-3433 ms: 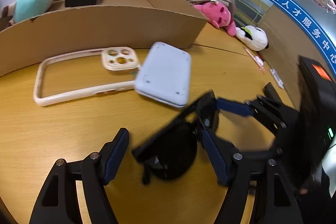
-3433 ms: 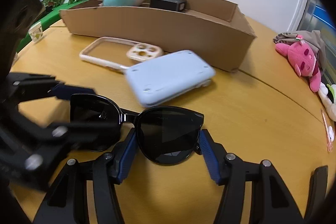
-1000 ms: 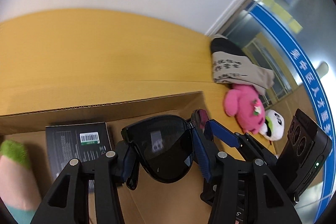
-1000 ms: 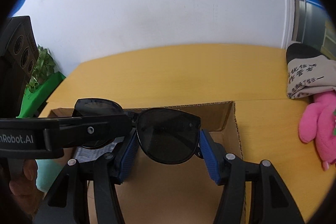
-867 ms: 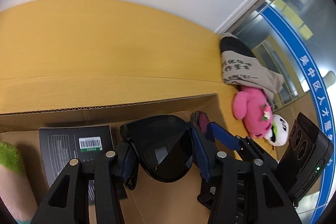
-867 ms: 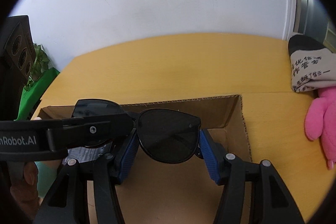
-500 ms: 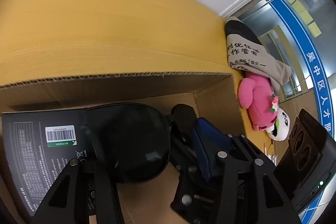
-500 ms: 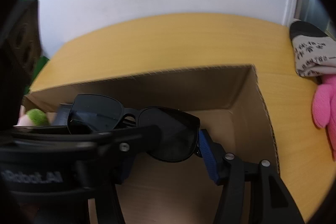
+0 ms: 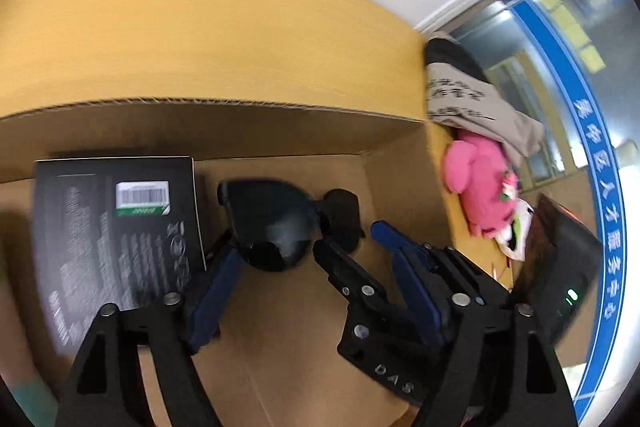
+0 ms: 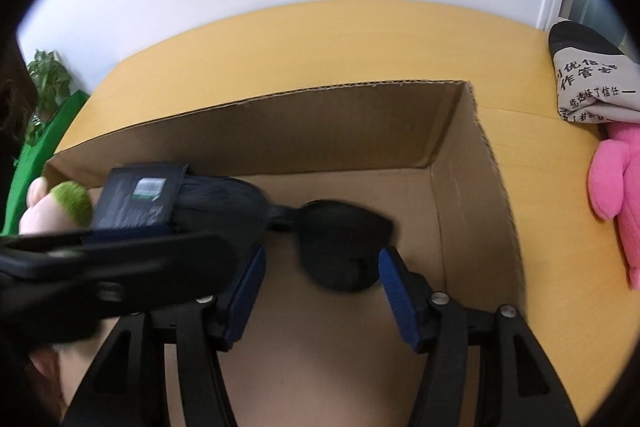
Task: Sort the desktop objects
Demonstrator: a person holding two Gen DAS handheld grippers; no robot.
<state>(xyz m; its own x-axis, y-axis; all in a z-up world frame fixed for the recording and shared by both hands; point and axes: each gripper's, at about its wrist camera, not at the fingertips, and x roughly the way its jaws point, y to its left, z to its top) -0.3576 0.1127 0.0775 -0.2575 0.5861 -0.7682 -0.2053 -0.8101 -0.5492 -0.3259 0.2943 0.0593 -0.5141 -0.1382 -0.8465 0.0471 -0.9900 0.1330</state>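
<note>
Black sunglasses (image 9: 276,227) lie on the floor of the cardboard box (image 9: 248,119), beside a black packet (image 9: 116,227). They also show in the right wrist view (image 10: 340,243), blurred. My left gripper (image 9: 276,259) is open, its blue pads either side of the left lens and apart from it. My right gripper (image 10: 320,271) is open around the right lens, not touching it. The box wall (image 10: 280,131) stands just behind the glasses.
A plush toy (image 10: 60,207) with a green patch lies at the box's left end. A pink plush (image 9: 480,187) and a printed cloth bag (image 9: 468,99) lie on the yellow table right of the box. A green plant (image 10: 44,83) stands far left.
Both grippers lowered the sunglasses into the box and opened. The glasses now rest on the box floor, free of the pads.
</note>
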